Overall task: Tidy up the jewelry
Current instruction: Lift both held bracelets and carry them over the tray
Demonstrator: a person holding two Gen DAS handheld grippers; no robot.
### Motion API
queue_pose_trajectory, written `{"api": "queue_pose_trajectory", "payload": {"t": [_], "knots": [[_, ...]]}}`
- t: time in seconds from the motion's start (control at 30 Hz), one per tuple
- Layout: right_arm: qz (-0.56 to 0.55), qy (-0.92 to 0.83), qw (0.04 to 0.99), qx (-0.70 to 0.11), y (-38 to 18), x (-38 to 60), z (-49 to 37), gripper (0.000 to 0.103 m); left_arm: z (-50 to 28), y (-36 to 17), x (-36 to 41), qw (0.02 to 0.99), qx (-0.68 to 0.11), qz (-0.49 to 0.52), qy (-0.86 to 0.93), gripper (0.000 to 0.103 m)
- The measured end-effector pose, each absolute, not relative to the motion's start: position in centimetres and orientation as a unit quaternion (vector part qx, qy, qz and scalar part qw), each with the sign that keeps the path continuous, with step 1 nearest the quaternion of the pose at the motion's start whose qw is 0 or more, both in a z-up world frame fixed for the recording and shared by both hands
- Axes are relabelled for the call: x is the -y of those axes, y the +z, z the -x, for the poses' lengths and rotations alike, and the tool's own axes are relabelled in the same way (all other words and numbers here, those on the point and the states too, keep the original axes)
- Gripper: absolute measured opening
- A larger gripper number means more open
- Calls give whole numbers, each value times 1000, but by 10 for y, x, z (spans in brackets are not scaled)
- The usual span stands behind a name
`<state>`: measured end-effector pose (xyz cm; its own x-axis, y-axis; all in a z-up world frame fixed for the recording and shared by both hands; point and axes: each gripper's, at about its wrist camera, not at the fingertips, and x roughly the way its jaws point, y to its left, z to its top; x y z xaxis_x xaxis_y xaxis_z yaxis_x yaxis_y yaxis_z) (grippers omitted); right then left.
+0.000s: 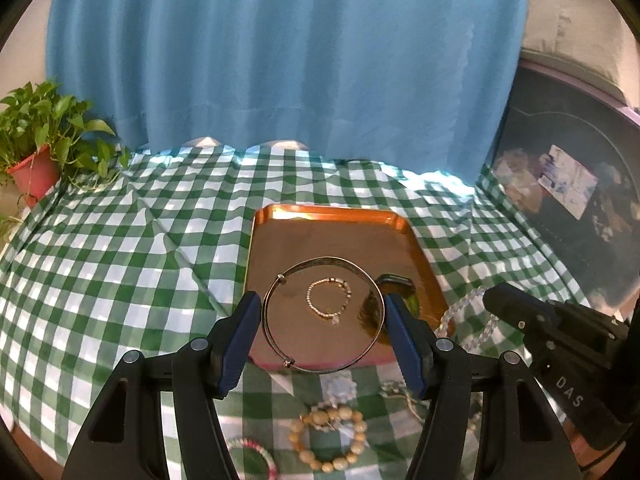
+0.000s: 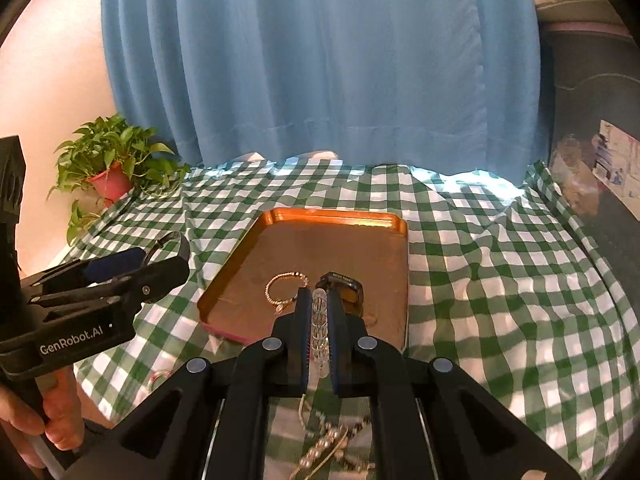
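A: Looking along the left gripper (image 1: 323,320), what is it carrying?

B: It is clasping a silver bangle (image 1: 322,314) across its width, over the near edge of the copper tray (image 1: 280,240). A small bead bracelet (image 1: 329,295) is lying on the tray, whose far half is staying bare. A tan bead bracelet (image 1: 328,436) is resting on the checked cloth (image 1: 120,260) below.

A: And the right view?

B: The right gripper (image 2: 319,320) is pinching a clear bead bracelet (image 2: 319,312) tight, over the tray's near edge, beside a dark watch (image 2: 344,284). Open cloth is stretching out to the right.
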<state>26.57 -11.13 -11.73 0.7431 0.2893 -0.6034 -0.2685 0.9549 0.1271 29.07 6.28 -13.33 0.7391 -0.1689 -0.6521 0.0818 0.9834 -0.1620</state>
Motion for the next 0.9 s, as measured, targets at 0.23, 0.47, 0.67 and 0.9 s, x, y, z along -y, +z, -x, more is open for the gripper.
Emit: {"api": "queue_pose_trajectory", "payload": {"t": [0.23, 0.47, 0.67, 0.9], "knots": [[-31, 155, 932, -326, -132, 121, -304, 7, -326, -159, -68, 922, -373, 71, -70, 63], [-40, 135, 934, -330, -151, 142, -343, 7, -361, -185, -74, 917, -386, 66, -75, 63], [-37, 132, 939, -314, -156, 143, -357, 7, -381, -205, -82, 909, -401, 86, -72, 63], [-23, 119, 937, -328, -178, 133, -371, 7, -399, -237, -83, 890, -440, 107, -60, 63]]}}
